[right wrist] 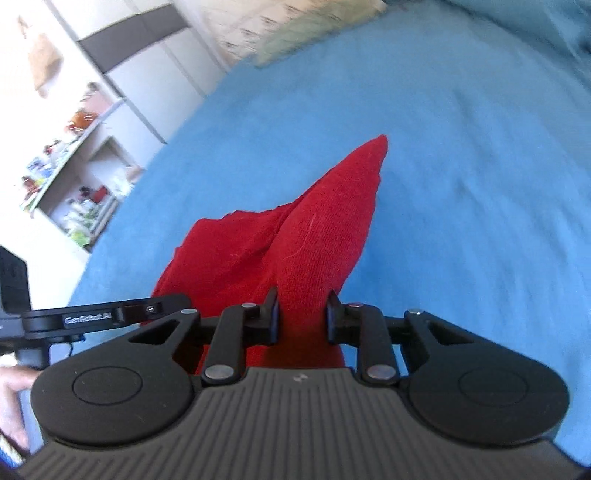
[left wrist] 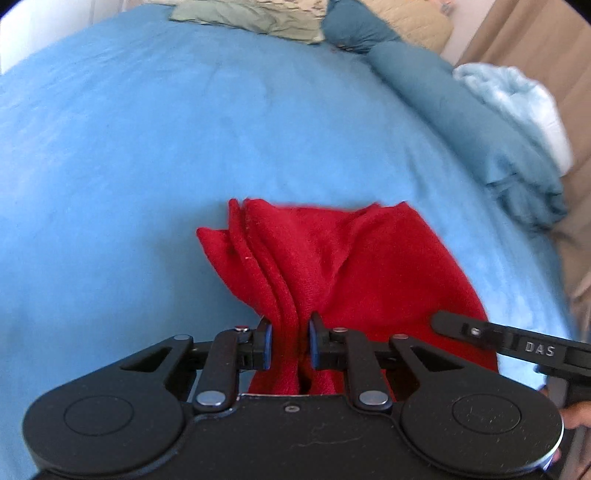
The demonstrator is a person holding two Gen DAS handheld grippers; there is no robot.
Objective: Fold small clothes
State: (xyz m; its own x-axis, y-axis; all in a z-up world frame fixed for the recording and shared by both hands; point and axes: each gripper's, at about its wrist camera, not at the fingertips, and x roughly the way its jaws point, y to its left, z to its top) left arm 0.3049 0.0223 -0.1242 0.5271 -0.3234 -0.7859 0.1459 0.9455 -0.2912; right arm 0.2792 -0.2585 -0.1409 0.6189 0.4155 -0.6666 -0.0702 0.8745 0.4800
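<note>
A bright blue bedspread [left wrist: 184,147] covers the bed and fills most of both views. In the left wrist view, a pale green pillow [left wrist: 251,18] lies at 12 o'clock, a rumpled teal blanket [left wrist: 461,122] runs from 1 toward 3 o'clock, a light blue fleece throw [left wrist: 517,99] lies just beyond it, and a tan curtain [left wrist: 546,40] hangs at 2 o'clock. In the right wrist view, a white shelf unit [right wrist: 77,177] crowded with small blurred items stands at 9 to 10 o'clock, off the edge of the bed.

The red cloth [left wrist: 351,266] lies on the bedspread at the near edge of both views, bunched into lengthwise folds. In the left wrist view its long axis runs from 6 toward 12 o'clock, with the far edge spread toward 1 o'clock. In the right wrist view it narrows to a pointed corner aimed at about 1 o'clock.

The left gripper [left wrist: 290,341] has its jaws clamped on a gathered ridge of the red cloth. The right gripper [right wrist: 302,317] likewise pinches a thick fold of the cloth [right wrist: 314,240] between its jaws. Each gripper shows at the side of the other's view.
</note>
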